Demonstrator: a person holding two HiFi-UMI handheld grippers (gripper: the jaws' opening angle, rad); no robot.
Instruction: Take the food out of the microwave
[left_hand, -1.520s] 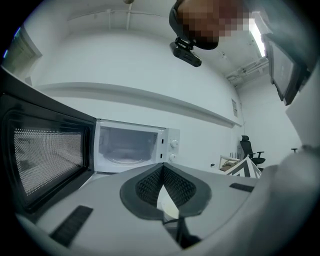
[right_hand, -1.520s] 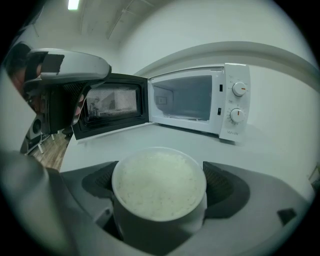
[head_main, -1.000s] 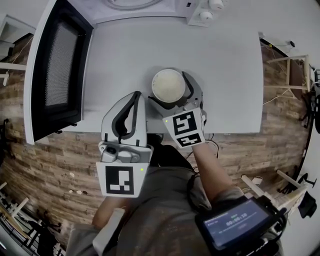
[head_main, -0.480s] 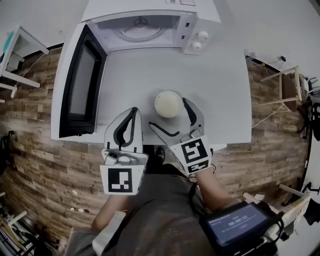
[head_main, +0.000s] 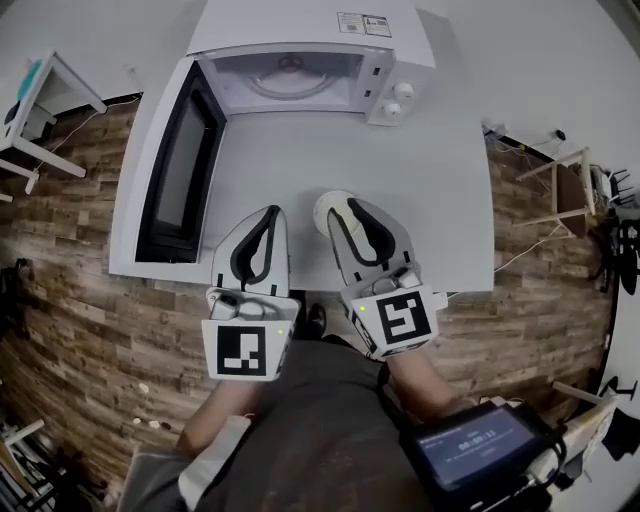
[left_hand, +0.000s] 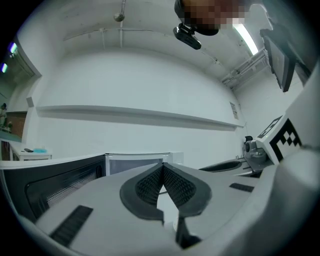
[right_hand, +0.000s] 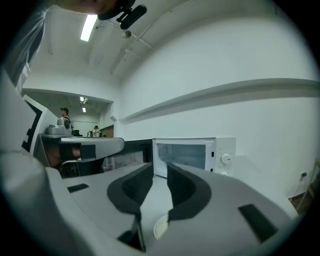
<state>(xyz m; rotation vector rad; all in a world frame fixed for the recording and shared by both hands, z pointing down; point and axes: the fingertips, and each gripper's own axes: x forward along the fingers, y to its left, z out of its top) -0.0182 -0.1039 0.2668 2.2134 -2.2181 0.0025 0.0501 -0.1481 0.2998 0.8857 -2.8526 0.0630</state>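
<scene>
left gripper (left_hand: 161, 168): clenched, pads meet at the tips, nothing between them. It hangs over the front edge of the table (head_main: 440, 180) and points at the microwave (head_main: 400, 55).

right gripper (right_hand: 160, 166): released. Its jaws have just been closing and now leave a narrow gap; the pads are apart with nothing between them.

bowl of food (head_main: 324, 212): out of the microwave, on the table in front of it, nearer the table's front edge than the oven. In the head view my right gripper covers most of it and only the left part of the rim shows. In the right gripper view it sits low, under the jaws, not in the gap between the pads. I see no contact with either gripper.

microwave: at the back of the table, door (head_main: 182, 170) swung wide open to the left, glass turntable (head_main: 290, 72) visible inside. Two knobs (head_main: 398, 100) on its right panel.

The grippers are side by side, close but apart. The left one is just beside the free edge of the open door.

The floor (head_main: 60, 300) around the table is wood plank.
</scene>
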